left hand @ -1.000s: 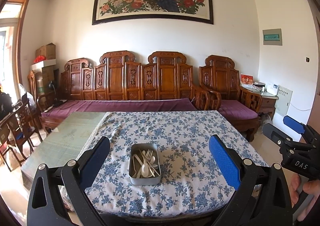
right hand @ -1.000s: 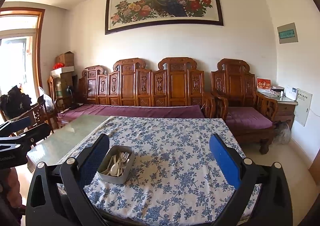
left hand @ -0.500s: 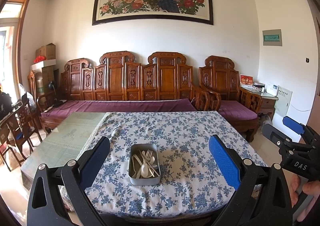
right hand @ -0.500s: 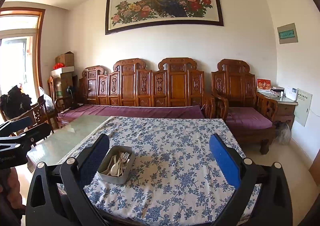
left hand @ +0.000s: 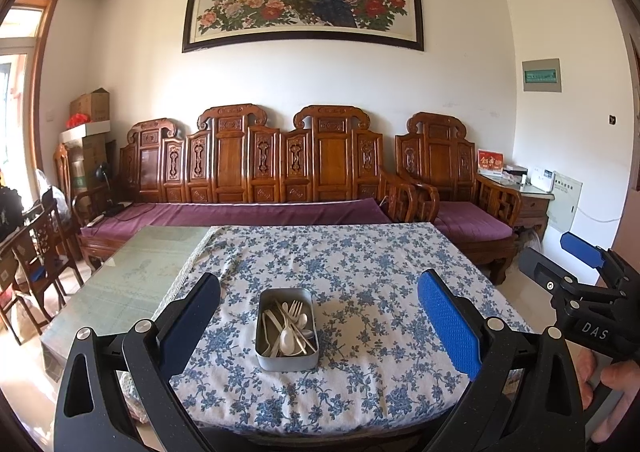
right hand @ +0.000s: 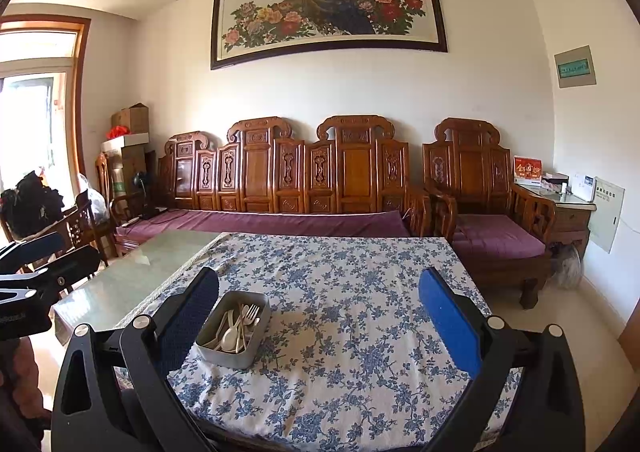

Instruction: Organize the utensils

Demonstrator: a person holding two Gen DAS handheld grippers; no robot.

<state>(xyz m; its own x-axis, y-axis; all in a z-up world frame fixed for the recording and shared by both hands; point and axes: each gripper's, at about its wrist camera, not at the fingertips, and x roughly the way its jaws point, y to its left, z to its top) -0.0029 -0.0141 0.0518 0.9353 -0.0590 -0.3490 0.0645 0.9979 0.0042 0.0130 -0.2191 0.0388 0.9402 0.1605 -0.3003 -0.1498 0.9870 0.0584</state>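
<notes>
- Utensils (left hand: 289, 326): a heap of pale spoons and forks lying loose inside a metal tin (left hand: 287, 362), handles crossing one another; one white spoon bowl faces up near the front. In the right wrist view the same utensils (right hand: 236, 326) sit in the tin (right hand: 224, 356) close to the inner face of the left-hand finger.
- Tin: rectangular, rounded corners, standing flat on the tablecloth (left hand: 360, 276). In the left wrist view it lies ahead of the fingers and between them, slightly nearer the left-hand finger, touching neither.
- Left gripper (left hand: 318, 322): fingers (left hand: 448, 326) spread wide apart, released, nothing between the blue pads. It is held above the near edge of the table (left hand: 132, 284).
- Right gripper (right hand: 318, 322): fingers (right hand: 450, 326) likewise spread wide, released and empty, held over the near edge of the table. The tin sits ahead and toward its left-hand finger.
- Each gripper appears at the edge of the other's view; in the left wrist view the right hand (left hand: 616, 382) is partly seen on the handle.
- Tablecloth: white with blue flowers, covering the part of the table ahead of the fingers; bare glass top shows beyond the left-hand finger.
- Beyond the table: a carved wooden bench (left hand: 256, 172) with purple cushions against the wall, and a framed peacock painting (left hand: 304, 0) above it.
</notes>
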